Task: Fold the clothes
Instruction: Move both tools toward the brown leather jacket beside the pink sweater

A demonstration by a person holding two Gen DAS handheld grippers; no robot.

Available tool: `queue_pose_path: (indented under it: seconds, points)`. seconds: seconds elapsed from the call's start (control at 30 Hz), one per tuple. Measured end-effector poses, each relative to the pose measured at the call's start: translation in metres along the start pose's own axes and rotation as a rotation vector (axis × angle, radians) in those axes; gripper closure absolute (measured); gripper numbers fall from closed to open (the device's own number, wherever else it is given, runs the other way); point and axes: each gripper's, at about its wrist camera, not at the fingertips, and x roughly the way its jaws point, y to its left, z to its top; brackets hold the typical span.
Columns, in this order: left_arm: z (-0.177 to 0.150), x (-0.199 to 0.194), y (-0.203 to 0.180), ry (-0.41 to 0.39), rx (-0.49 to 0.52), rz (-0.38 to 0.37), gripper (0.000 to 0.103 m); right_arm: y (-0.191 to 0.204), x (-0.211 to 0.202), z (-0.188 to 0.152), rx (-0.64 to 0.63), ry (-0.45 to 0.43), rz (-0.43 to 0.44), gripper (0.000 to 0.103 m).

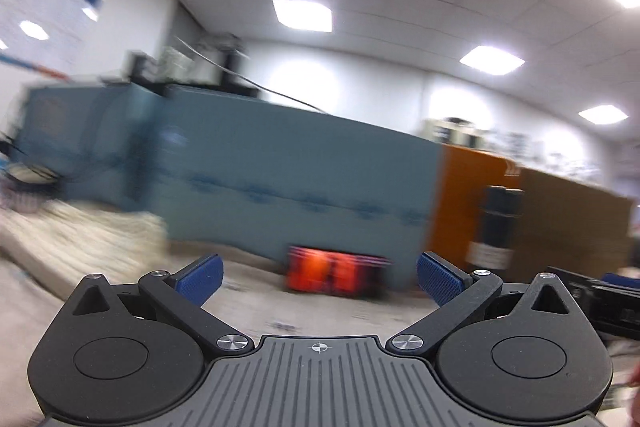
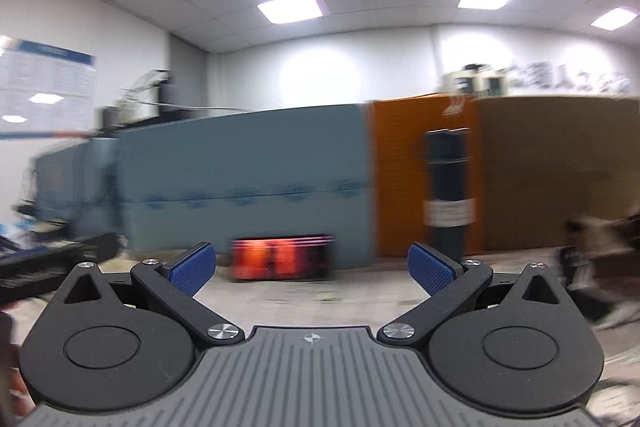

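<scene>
Both grippers, left (image 1: pixel 319 274) and right (image 2: pixel 312 266), are gaping empty, pointing at a blue wall (image 2: pixel 248 183). No clothes are showing; finding a garment probably comes next.

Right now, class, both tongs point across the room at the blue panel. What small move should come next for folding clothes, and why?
Probably tilt both down. The left tongs and right tongs are open and empty, aimed at the blue panel and the orange crate, with no garment between them. The pale cloth, blurred at the left view's edge, may be the target.
</scene>
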Motion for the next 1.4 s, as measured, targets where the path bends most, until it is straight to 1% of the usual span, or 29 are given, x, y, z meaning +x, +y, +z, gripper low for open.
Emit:
queue_pose_path:
  seconds: [0.07, 0.13, 0.2, 0.3, 0.33, 0.47, 0.53, 0.63, 0.7, 0.77, 0.8, 0.87, 0.93, 1.03, 1.07, 1.13, 1.23, 1.3, 1.33, 1.4]
  points:
    - [-0.002, 0.009, -0.011, 0.040, -0.029, -0.087, 0.000, -0.029, -0.002, 0.004, -0.003, -0.003, -0.097, 0.000]
    - [-0.005, 0.021, -0.026, 0.121, 0.002, -0.185, 0.000, -0.059, -0.004, 0.008, -0.006, -0.006, -0.197, 0.000]
    - [-0.011, 0.032, -0.038, 0.189, -0.013, -0.275, 0.000, -0.092, -0.002, 0.013, -0.004, -0.006, -0.314, 0.000]
    - [-0.019, 0.052, -0.061, 0.260, -0.034, -0.386, 0.000, -0.143, 0.002, 0.020, 0.019, 0.010, -0.464, 0.000]
    - [-0.021, 0.057, -0.069, 0.274, -0.034, -0.414, 0.000, -0.159, 0.004, 0.022, 0.027, 0.018, -0.509, 0.000]
    - [-0.022, 0.074, -0.104, 0.287, -0.038, -0.498, 0.000, -0.213, 0.017, 0.031, 0.064, 0.099, -0.609, 0.000]
    - [-0.021, 0.083, -0.120, 0.292, -0.043, -0.516, 0.000, -0.227, 0.029, 0.034, 0.043, 0.148, -0.621, 0.000]
    - [-0.019, 0.094, -0.135, 0.300, -0.084, -0.555, 0.000, -0.247, 0.050, 0.039, 0.012, 0.220, -0.644, 0.000]
    - [-0.017, 0.106, -0.141, 0.319, -0.129, -0.592, 0.000, -0.261, 0.069, 0.037, 0.005, 0.260, -0.691, 0.000]
    - [-0.016, 0.118, -0.146, 0.342, -0.180, -0.634, 0.000, -0.270, 0.084, 0.032, -0.026, 0.347, -0.719, 0.000]
    - [-0.015, 0.125, -0.149, 0.356, -0.209, -0.661, 0.000, -0.275, 0.088, 0.028, -0.034, 0.379, -0.733, 0.001]
    - [-0.016, 0.147, -0.159, 0.402, -0.296, -0.760, 0.000, -0.283, 0.086, 0.020, -0.024, 0.402, -0.772, 0.002]
    - [-0.017, 0.168, -0.170, 0.448, -0.384, -0.859, 0.000, -0.293, 0.076, 0.013, 0.011, 0.406, -0.772, 0.002]
    - [-0.022, 0.201, -0.195, 0.514, -0.499, -0.988, 0.000, -0.299, 0.051, 0.005, 0.010, 0.378, -0.786, 0.002]
    - [-0.025, 0.211, -0.207, 0.531, -0.519, -1.021, 0.000, -0.301, 0.043, 0.002, 0.006, 0.363, -0.794, 0.002]
    - [-0.030, 0.231, -0.232, 0.564, -0.533, -1.063, 0.000, -0.306, 0.027, -0.002, 0.001, 0.334, -0.813, 0.002]
    - [-0.038, 0.258, -0.267, 0.581, -0.513, -1.056, 0.000, -0.313, 0.008, -0.006, 0.017, 0.278, -0.843, 0.002]
    - [-0.044, 0.274, -0.288, 0.609, -0.482, -1.030, 0.000, -0.317, -0.002, -0.008, 0.034, 0.234, -0.857, 0.002]
    - [-0.047, 0.282, -0.299, 0.630, -0.465, -1.018, 0.000, -0.320, -0.004, -0.008, 0.041, 0.216, -0.862, 0.002]
    - [-0.058, 0.298, -0.318, 0.709, -0.457, -1.006, 0.000, -0.323, -0.006, -0.012, 0.048, 0.185, -0.855, 0.002]
